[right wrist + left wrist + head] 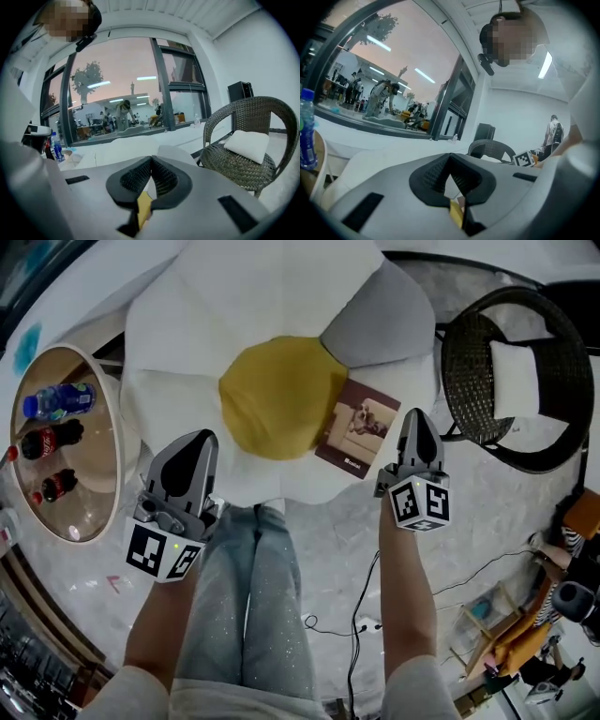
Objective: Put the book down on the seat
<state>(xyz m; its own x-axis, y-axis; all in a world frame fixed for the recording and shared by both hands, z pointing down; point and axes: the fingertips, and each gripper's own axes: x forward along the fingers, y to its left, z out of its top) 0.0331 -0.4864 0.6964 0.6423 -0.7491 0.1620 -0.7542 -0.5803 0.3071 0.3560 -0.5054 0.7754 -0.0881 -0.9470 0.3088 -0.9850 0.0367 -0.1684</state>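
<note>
The book (361,427), brown with a pale picture on its cover, lies flat on the white petal-shaped seat (187,324), just right of the seat's round yellow cushion (277,395). My right gripper (415,416) is shut and empty, its tip a short way right of the book and not touching it. On the other side, my left gripper (197,439) hangs over the seat's front left edge, also shut with nothing in it. In the left gripper view the jaws of the left gripper (450,159) meet at the tips. The right gripper view shows the right gripper (151,160) closed the same way.
A grey cushion (375,320) rests at the seat's back right. A dark wicker chair (520,371) with a white pillow (514,379) stands to the right. A round side table (94,381) with bottles (56,401) stands at the left. Cables (361,624) lie on the floor by the person's legs.
</note>
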